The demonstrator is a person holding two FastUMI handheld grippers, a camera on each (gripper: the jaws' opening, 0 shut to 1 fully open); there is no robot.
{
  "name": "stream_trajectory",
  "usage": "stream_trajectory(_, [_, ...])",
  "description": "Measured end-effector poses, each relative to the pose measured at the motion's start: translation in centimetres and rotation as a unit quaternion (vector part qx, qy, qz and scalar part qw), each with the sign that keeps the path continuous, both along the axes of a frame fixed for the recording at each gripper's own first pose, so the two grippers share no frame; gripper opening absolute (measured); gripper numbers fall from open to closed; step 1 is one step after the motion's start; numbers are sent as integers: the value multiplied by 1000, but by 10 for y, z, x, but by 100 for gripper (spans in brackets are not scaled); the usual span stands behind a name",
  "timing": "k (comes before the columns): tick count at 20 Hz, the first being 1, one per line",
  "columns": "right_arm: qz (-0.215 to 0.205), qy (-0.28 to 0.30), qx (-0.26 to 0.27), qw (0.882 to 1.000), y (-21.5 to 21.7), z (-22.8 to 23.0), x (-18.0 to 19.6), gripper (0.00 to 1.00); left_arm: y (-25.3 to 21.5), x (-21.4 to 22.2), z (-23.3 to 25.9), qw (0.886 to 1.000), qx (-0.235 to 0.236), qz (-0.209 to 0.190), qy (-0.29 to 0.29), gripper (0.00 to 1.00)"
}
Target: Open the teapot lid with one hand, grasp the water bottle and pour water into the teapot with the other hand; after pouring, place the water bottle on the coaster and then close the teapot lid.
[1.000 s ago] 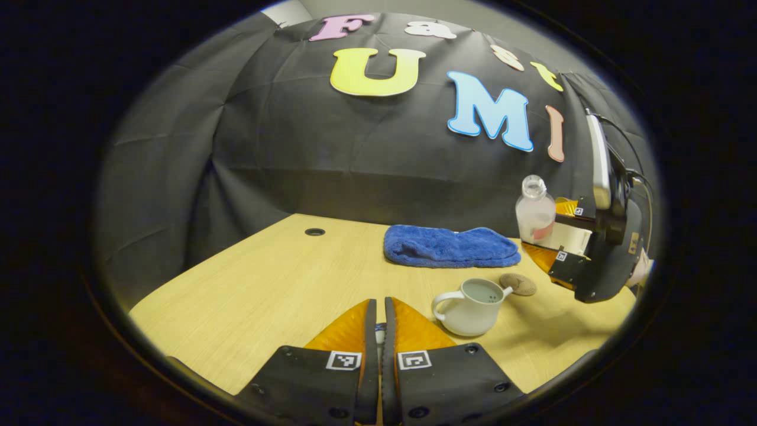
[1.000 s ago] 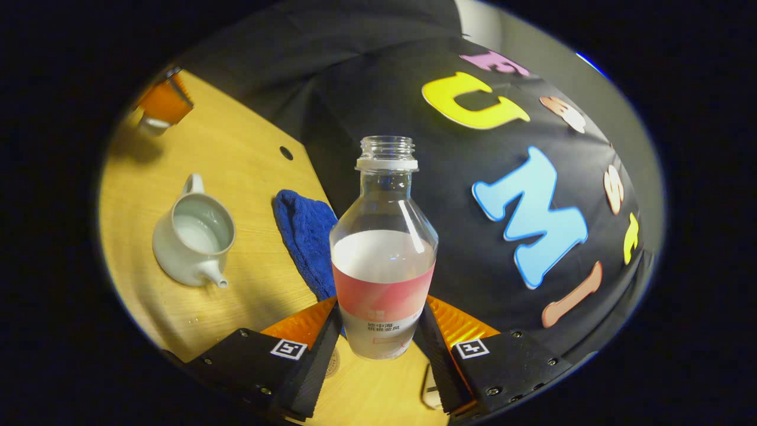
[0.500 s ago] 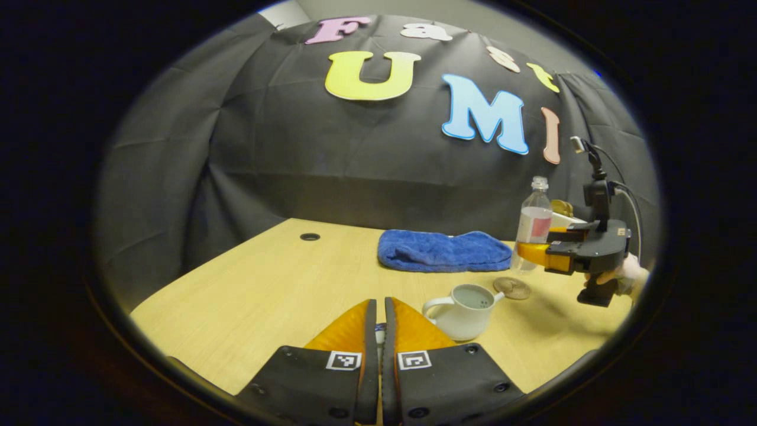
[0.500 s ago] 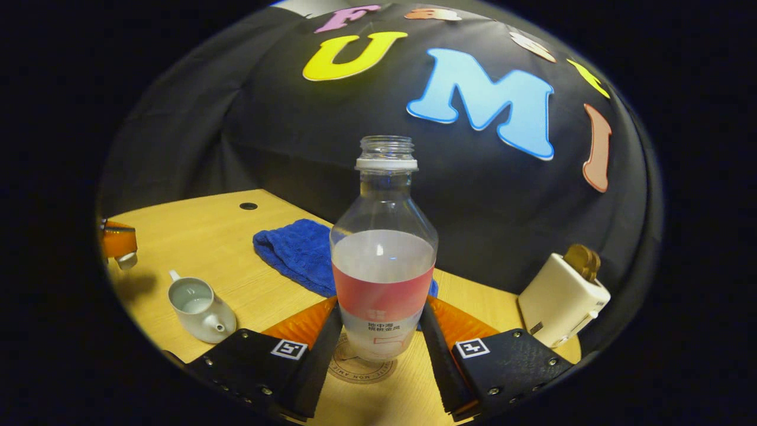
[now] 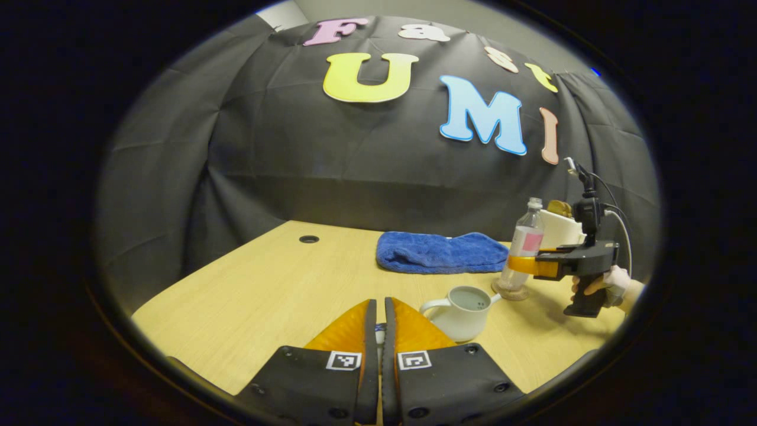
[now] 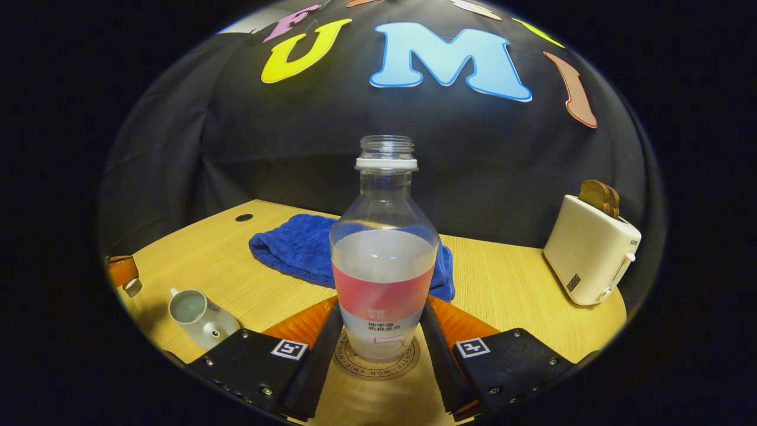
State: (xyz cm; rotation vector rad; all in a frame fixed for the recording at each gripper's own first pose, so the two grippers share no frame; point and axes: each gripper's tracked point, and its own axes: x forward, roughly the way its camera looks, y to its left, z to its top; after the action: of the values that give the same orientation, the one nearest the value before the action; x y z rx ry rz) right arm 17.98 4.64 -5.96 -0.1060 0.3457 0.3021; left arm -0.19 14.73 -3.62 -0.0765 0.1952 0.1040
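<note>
An uncapped water bottle (image 6: 384, 260) with a pink label, part full, stands upright on the round coaster (image 6: 377, 362). My right gripper (image 6: 381, 307) is shut on its lower body, one finger on each side. In the left gripper view the same bottle (image 5: 523, 245) rests on the coaster (image 5: 511, 291), held by the right gripper (image 5: 520, 264) and a hand. The white teapot (image 5: 462, 307) sits open with water inside, left of the coaster. My left gripper (image 5: 377, 322) is shut on the small teapot lid (image 6: 133, 288), held above the table, left of the teapot (image 6: 198, 313).
A folded blue towel (image 5: 440, 251) lies behind the teapot near the wall. A cream toaster (image 6: 591, 251) with toast stands at the right. A cable hole (image 5: 308, 239) is in the wooden table (image 5: 266, 284) at the back left.
The right gripper has swung the bottle from a tilt beside the teapot to upright and lowered it onto the coaster. The left gripper has stayed in place with the lid.
</note>
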Motion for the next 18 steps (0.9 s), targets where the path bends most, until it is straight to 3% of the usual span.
stream_trajectory(8, [0, -5, -8, 1000, 3, -2, -2, 78, -5, 2, -1, 1000, 2, -4, 2, 9])
stream_trajectory(10, [-2, -9, -6, 1000, 3, -2, -1, 83, -7, 2, 0, 1000, 2, -5, 0, 9])
stream_trajectory(11, [-5, -12, -7, 1000, 1, 1, -1, 97, -7, 2, 0, 1000, 2, -6, 1, 10])
stream_trajectory(12, [-6, -15, -8, 1000, 1, 3, -2, 100, -8, 2, 2, 1000, 1, -7, 0, 10])
stream_trajectory(18, [-25, -35, 10, 999, -9, 16, -11, 100, -20, 16, 17, 1000, 0, -22, -17, 10])
